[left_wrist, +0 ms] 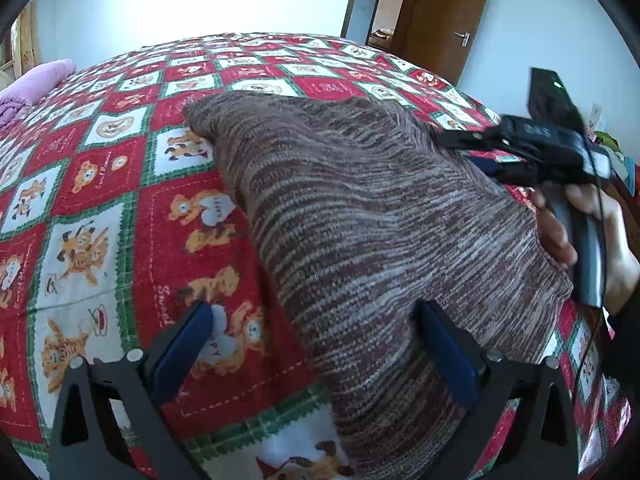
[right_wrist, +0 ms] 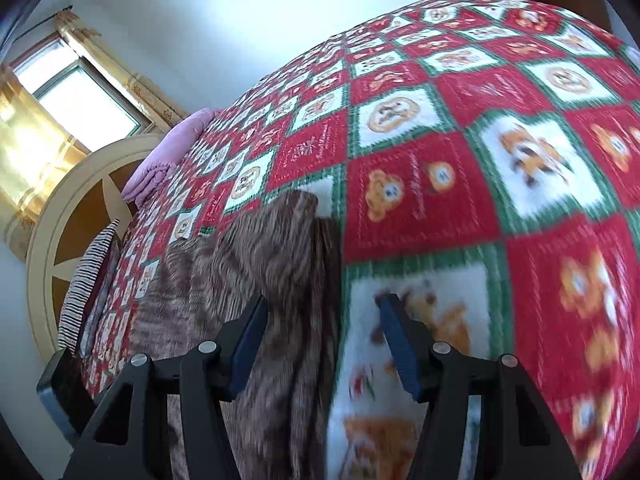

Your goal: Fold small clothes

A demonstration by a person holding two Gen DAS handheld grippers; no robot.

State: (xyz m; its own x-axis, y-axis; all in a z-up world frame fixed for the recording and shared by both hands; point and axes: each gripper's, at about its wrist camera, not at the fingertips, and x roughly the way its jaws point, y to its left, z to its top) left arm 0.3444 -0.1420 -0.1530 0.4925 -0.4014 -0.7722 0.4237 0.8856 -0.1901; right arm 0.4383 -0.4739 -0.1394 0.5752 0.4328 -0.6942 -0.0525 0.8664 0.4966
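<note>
A brown and beige striped knit garment (left_wrist: 360, 216) lies on the red, white and green bear-print bedspread (left_wrist: 100, 200). My left gripper (left_wrist: 316, 320) is open above the garment's near edge, its jaws wide apart, one over the bedspread and one over the knit. My right gripper (right_wrist: 322, 316) is open too, over the garment's edge (right_wrist: 272, 264) where it meets the bedspread (right_wrist: 480, 160). In the left wrist view the right gripper (left_wrist: 472, 148) reaches in from the right, held by a hand, at the garment's far right side.
A pink folded blanket (left_wrist: 36, 84) lies at the far left of the bed. A wooden door (left_wrist: 444, 16) stands behind the bed. In the right wrist view a striped cloth (right_wrist: 88, 280) hangs by the round headboard (right_wrist: 68, 208), under a curtained window (right_wrist: 80, 96).
</note>
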